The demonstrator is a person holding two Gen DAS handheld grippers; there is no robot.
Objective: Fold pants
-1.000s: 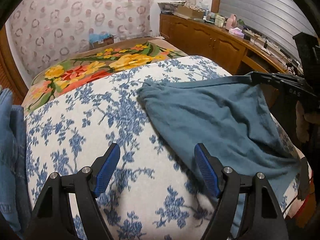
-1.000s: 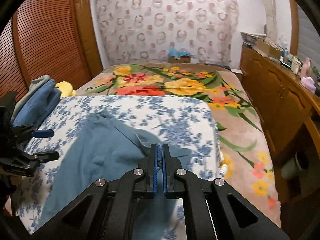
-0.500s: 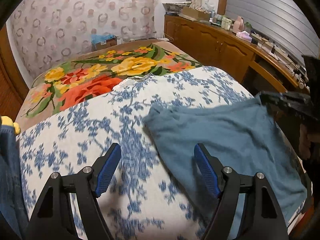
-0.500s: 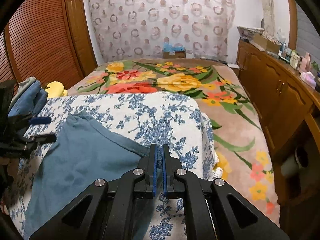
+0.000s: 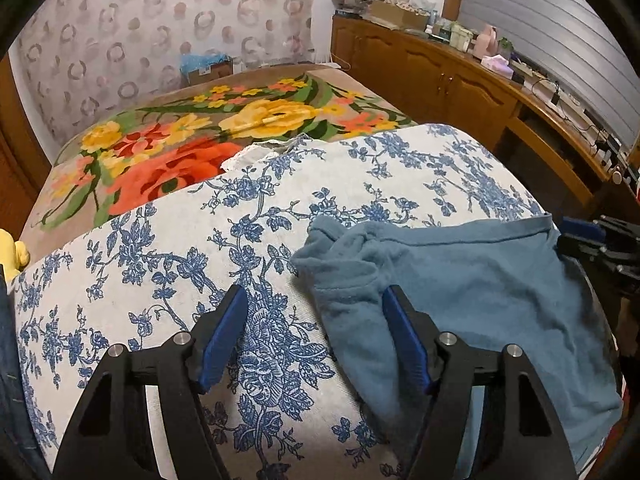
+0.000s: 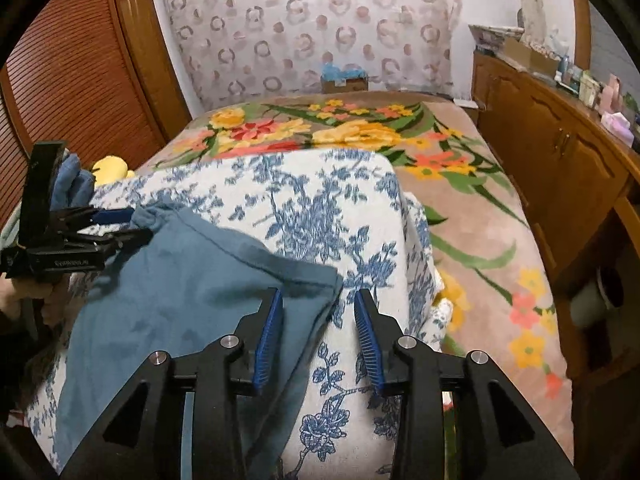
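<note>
The blue-grey pants lie spread on the white cover with blue flowers; they also show in the right wrist view. My left gripper is open just above the pants' bunched left corner, its right finger over the cloth. My right gripper is open and holds nothing, its left finger over the pants' near right corner. The left gripper also shows in the right wrist view at the pants' far left corner.
A bright floral blanket covers the bed beyond the white cover. A wooden cabinet with clutter on top runs along the right. Folded blue clothes and a yellow toy lie at the left by a slatted wooden door.
My right gripper was shut on the pants' corner and holding it up; it has lowered the cloth and opened. The pants now lie flat. My left gripper moved toward the left corner.
</note>
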